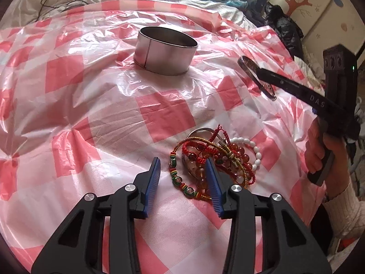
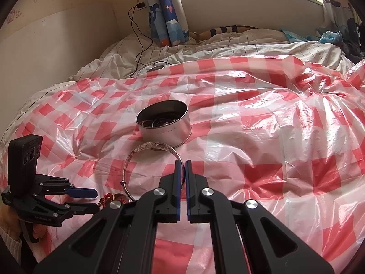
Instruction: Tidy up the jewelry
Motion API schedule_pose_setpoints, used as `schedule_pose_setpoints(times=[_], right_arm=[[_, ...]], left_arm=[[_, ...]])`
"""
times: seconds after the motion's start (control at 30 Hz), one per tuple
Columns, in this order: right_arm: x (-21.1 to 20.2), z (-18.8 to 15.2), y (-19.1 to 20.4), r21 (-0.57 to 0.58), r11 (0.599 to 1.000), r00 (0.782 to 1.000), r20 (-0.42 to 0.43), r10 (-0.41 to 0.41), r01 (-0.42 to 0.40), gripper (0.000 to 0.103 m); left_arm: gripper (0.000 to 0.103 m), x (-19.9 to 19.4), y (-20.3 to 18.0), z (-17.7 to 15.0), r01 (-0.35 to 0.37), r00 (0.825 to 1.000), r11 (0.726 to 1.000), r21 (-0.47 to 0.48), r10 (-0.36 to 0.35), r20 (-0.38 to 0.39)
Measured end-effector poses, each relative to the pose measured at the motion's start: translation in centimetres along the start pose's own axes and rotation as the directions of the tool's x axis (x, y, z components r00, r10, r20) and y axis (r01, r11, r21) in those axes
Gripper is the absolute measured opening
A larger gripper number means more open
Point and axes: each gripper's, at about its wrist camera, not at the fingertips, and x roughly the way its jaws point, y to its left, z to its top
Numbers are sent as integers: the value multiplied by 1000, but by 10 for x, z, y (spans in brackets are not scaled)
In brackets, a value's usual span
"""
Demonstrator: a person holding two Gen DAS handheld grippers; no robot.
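A round metal tin [image 1: 165, 50] stands on the pink checked plastic sheet [image 1: 68, 114]; in the right wrist view the tin [image 2: 164, 123] holds several dark bangles. My right gripper [image 2: 182, 163] is shut on a silver bangle [image 2: 136, 155] and holds it above the sheet, short of the tin; in the left wrist view the bangle [image 1: 253, 76] hangs from the right gripper [image 1: 259, 72]. My left gripper [image 1: 182, 166] is open, low over a pile of bracelets [image 1: 216, 157]: red cords, amber beads, white beads, green beads. The left gripper [image 2: 92, 199] shows at the lower left.
The sheet lies on a bed with striped bedding [image 2: 205, 45]. A black cable [image 2: 139, 52] runs from a wall socket. Dark clothes [image 1: 285, 29] and blue plastic bags lie at the bed's far right. Curtains [image 2: 166, 11] hang by the window.
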Motion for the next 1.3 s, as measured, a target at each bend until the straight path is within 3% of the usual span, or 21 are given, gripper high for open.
schedule_pose_setpoints(times=[0.13,0.23,0.33,0.37,0.4,0.47,0.5,0.53,0.67,0.73,0.8,1.0,1.3], right_arm=[[-1,0,1,1,1000,1000,0,4,-4,4],[-1,0,3,1,1000,1000,-2,5,-5,5],[-1,0,3,3,1000,1000,-1,6,-6,5],[-1,0,2,1,1000,1000,-2,5,-5,5],[-1,0,2,1,1000,1000,-2,5,-5,5],[-1,0,2,1,1000,1000,-1,6,-6,5],[-1,0,2,2,1000,1000,0,6,-6,5],[-1,0,3,3,1000,1000,0,7,-7,5],[-3,1,3,9,1000,1000,8,15,-15,5],[-4,2,4,12,1000,1000,12,18,-19,5],[-5,2,5,16,1000,1000,18,21,-21,5],[-7,2,1,25,999,999,20,32,-32,5],[-14,5,2,35,999,998,53,36,-37,5]], left_arm=[[38,-1,4,0,-57,998,998,1,57,4],[38,11,-10,-3,-170,985,981,91,172,-16],[38,22,-31,-5,-301,951,927,222,309,-1],[34,24,-36,-7,-331,941,909,255,339,12],[22,26,-42,-8,-348,934,893,285,358,21],[8,28,-51,-11,-386,916,857,343,399,33],[8,29,-53,-12,-405,907,841,360,420,39],[8,28,-51,-11,-405,906,844,353,421,33],[7,11,-26,-4,-353,934,913,206,357,18],[7,-4,-13,0,-302,953,946,115,300,39],[4,-18,-7,4,-273,961,960,69,268,69],[4,-54,-21,22,-218,968,973,70,206,144],[4,-76,-55,70,-227,958,963,144,194,213]])
